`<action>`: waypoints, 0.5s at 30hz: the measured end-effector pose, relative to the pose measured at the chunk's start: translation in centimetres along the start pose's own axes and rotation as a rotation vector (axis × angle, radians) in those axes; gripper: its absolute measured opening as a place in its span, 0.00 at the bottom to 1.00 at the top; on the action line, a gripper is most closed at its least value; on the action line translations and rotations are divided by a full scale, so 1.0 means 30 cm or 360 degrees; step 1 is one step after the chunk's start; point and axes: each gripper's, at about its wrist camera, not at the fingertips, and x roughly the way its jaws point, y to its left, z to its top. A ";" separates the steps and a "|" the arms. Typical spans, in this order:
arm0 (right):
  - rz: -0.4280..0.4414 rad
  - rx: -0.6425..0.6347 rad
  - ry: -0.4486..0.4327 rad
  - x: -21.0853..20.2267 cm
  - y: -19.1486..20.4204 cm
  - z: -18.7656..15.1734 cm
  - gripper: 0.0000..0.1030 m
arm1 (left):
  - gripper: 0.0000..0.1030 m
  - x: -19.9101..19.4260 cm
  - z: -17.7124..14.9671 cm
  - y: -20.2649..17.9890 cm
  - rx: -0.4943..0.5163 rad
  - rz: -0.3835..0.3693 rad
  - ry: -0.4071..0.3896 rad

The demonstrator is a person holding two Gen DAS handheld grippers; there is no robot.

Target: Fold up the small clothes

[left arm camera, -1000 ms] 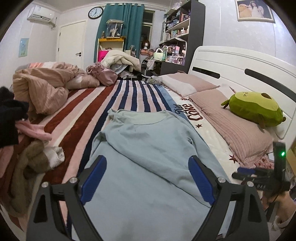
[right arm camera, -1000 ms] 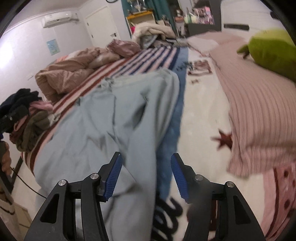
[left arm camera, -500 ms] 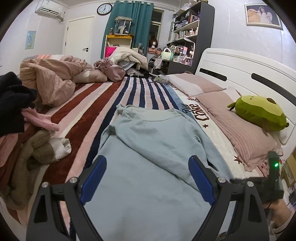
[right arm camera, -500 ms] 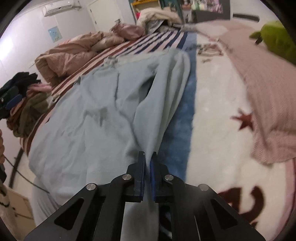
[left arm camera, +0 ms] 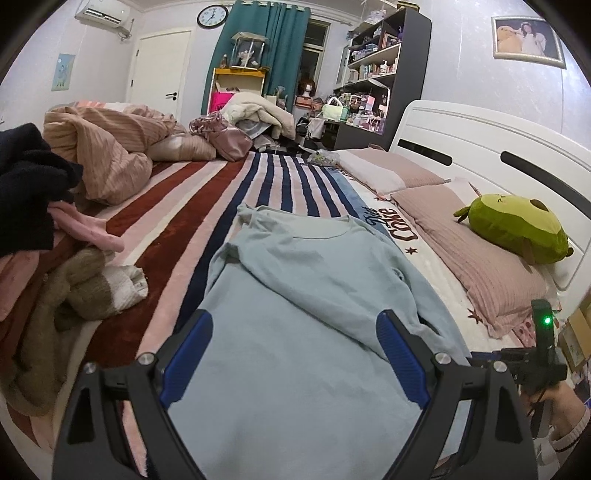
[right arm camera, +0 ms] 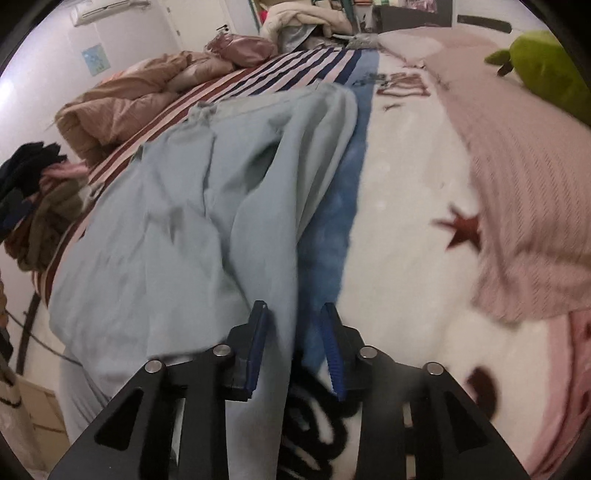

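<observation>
Barely started: our light blue top (left arm camera: 295, 332) lies flat on the bed (left arm camera: 207, 206), one sleeve folded. Left tool (left arm camera: 295, 354) spread wide and empty, right tool (right arm camera: 295, 350) has just been opening, cloth edge between its pads unpinched.

Home bedroom, lived-in. Bed (left arm camera: 207, 206) with striped blanket fills centre of frame; white headboard (left arm camera: 480, 147) at right, pink pillows (left arm camera: 469, 254) and green plush toy (left arm camera: 517, 225) below it. Rumpled duvet (left arm camera: 107, 147) at left, heap of loose clothes (left arm camera: 55, 266) lower left. Back wall: white door (left arm camera: 162, 74), round wall clock (left arm camera: 212, 16), teal curtain (left arm camera: 258, 48), cluttered dark shelving unit (left arm camera: 384, 74). Air conditioner (left arm camera: 103, 14) upper left; framed photo (left arm camera: 526, 37) upper right.
</observation>
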 end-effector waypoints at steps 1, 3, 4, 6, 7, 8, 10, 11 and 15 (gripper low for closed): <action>0.0006 -0.0003 -0.0020 0.001 0.000 -0.007 0.26 | 0.86 0.000 -0.001 0.003 -0.0001 -0.0001 0.0000; 0.0032 -0.0005 -0.0051 -0.007 0.001 -0.006 0.25 | 0.86 0.000 -0.002 0.005 -0.0007 -0.0001 -0.0001; 0.0045 0.0006 -0.0070 -0.015 -0.002 -0.002 0.25 | 0.86 -0.001 -0.003 0.007 -0.0012 -0.0002 -0.0001; 0.0026 0.0035 -0.0124 -0.037 -0.015 0.012 0.25 | 0.86 -0.003 -0.005 0.010 -0.0013 -0.0004 -0.0004; 0.0013 0.0039 -0.0141 -0.043 -0.022 0.021 0.25 | 0.86 -0.005 -0.006 0.007 -0.0007 -0.0004 -0.0005; -0.0011 0.0045 -0.0154 -0.051 -0.034 0.030 0.25 | 0.86 -0.005 -0.006 0.004 -0.0001 -0.0002 -0.0006; -0.0080 0.0028 -0.0149 -0.049 -0.048 0.040 0.25 | 0.86 -0.005 -0.006 -0.005 0.0013 0.0004 -0.0005; -0.0106 0.0013 -0.0145 -0.044 -0.048 0.042 0.25 | 0.86 -0.005 -0.004 -0.011 0.0017 0.0005 -0.0005; -0.0111 -0.0118 -0.0104 -0.005 -0.024 0.024 0.13 | 0.86 -0.006 0.000 -0.028 0.0018 -0.0016 -0.0003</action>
